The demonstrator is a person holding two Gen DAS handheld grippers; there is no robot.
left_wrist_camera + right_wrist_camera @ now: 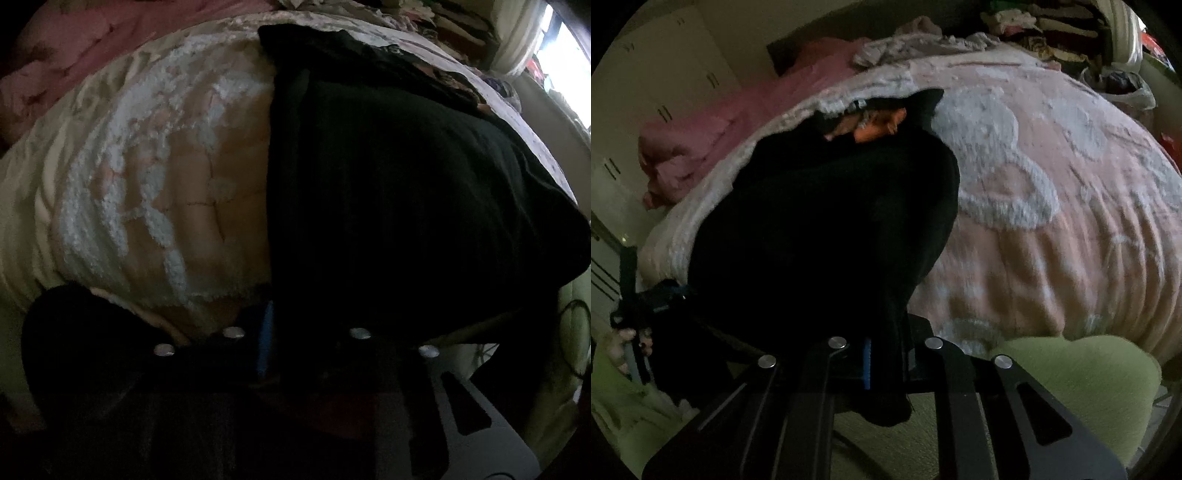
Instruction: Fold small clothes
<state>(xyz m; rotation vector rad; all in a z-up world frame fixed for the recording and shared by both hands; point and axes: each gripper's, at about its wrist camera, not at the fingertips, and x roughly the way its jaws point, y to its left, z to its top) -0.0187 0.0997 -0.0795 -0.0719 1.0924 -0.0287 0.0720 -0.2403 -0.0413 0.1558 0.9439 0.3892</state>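
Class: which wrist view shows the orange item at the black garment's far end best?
The right wrist view: the orange item peeks out at the black garment far edge. In the left wrist view, the garment fills the frame; no orange shows.

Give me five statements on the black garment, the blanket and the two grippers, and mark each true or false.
1. The black garment lies on a pink blanket with white fluffy patterns. True.
2. The right gripper is open and clear of the cloth. False: black fabric runs between its fingers, which are closed on it.
3. The left gripper is at the near edge of the black garment. True; whether it pinches the cloth is too dark to tell.
4. The garment is white. False: it is black.
5. A pink quilt is bunched up beyond the blanket's far left. True.
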